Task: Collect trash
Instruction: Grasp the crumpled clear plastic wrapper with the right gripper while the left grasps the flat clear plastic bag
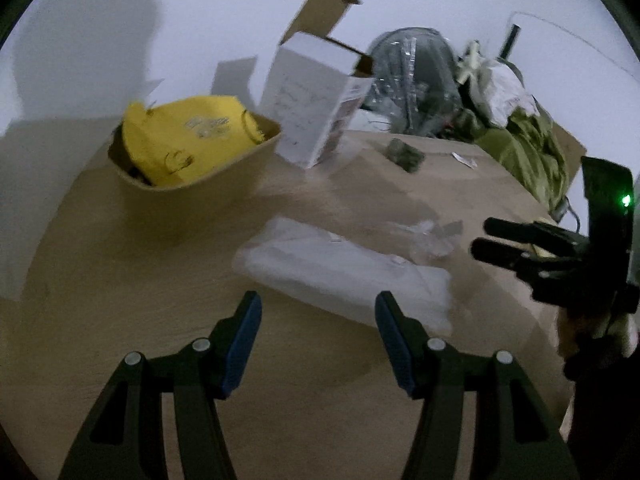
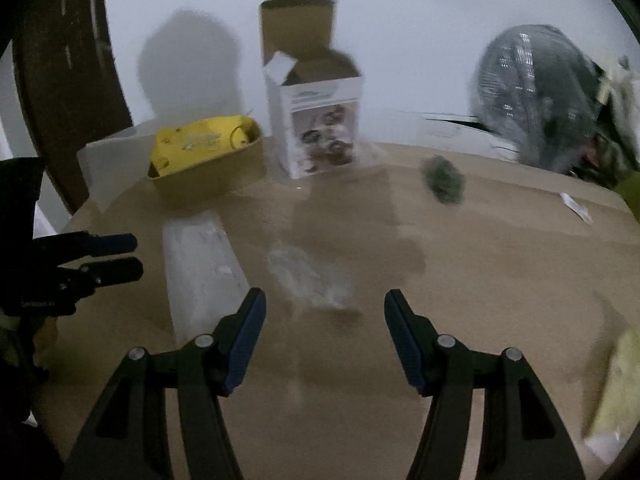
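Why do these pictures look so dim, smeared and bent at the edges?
Left wrist view: dim light, a fisheye's round dark border, motion blur on the white box and the clear plastic wrapper, a person's shadow on the wall. Right wrist view: the same curved edges and blur; the table looks grainy, and the fan is smeared.

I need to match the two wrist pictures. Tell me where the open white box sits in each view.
Left wrist view: the white box stands upper centre, tilted, right of the basket.
Right wrist view: the white box stands upper centre, upright, right of the basket.
Shared landmark: the yellow item in the basket.
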A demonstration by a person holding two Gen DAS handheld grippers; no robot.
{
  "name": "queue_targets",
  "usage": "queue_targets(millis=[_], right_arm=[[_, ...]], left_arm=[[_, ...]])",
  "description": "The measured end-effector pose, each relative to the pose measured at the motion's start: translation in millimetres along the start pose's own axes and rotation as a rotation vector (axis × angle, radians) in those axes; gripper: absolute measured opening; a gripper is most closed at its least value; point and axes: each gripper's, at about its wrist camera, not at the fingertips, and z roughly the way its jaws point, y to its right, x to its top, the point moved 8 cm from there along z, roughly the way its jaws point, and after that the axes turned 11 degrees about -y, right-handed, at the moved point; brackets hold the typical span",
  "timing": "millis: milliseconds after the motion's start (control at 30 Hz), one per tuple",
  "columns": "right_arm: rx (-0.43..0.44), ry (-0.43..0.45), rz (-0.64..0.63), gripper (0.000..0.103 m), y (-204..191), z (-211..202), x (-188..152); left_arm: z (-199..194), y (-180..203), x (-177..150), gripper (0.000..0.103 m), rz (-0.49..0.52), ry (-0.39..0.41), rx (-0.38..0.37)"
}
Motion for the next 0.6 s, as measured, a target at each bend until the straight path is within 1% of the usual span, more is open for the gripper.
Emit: queue_targets(millis=[167,267,433,533,600], right_arm=[[0.010,-0.021,-0.071,0.060,-17.3,26.8,21.6],[0.003,-0.054,-0.072,0.060,-18.1,39.3,26.8],[0.022,-0.088,-0.073,0.059,-19.4,52.8,28.7],[0.027,-0.124,-0.092,0.059,-21.7,62.1,25.6],[0.036,-0.134,-0.104,0.059,-23.4,64.2,23.4]], left_arm=[[2.8,-8.5,-1.1,0.061,-0.060,-0.002,-0.018],[4.2,-9.3,-0.3,0.061,-0.088,0.000,-0.037],[11.7,-5.1,3.5,0.061,-0.103,-0.019,-0.041],[18.0,-1.9,3.7,0.063,-0.117,-0.038,-0.047],[19.5,0.3,4.2,0.065,-0.123,-0.033,-0.041]])
